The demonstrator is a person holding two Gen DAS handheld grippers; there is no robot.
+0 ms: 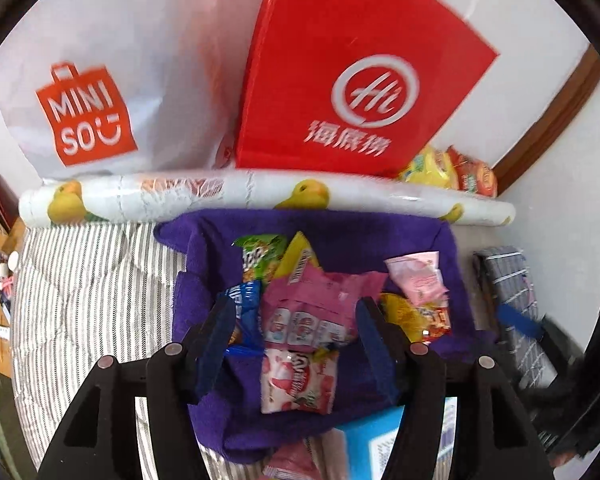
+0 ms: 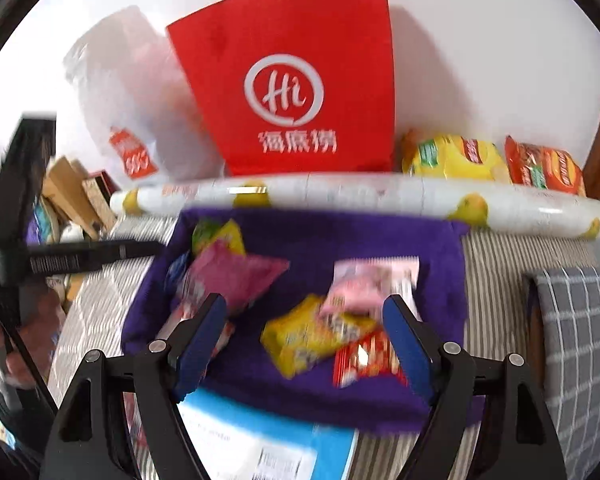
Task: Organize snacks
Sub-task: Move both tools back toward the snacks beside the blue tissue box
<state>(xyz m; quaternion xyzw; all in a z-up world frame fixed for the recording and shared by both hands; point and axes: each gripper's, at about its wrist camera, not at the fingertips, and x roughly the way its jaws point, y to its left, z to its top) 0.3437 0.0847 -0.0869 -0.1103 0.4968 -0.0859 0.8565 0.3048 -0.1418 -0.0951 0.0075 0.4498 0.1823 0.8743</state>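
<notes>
A bed with a striped sheet [image 1: 92, 280] is sitting against a white wall [image 2: 480, 60]. A purple cloth [image 2: 320, 236] is lying on it with the snack packets [image 1: 312, 304] piled on top. A long roll [image 1: 228, 196] is blocking the far edge. Both the left gripper [image 1: 296, 332] and right gripper [image 2: 304, 332] are hanging open, holding nothing.

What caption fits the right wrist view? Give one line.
Open right tool above a purple basket of snack packets, red paper bag behind.
</notes>
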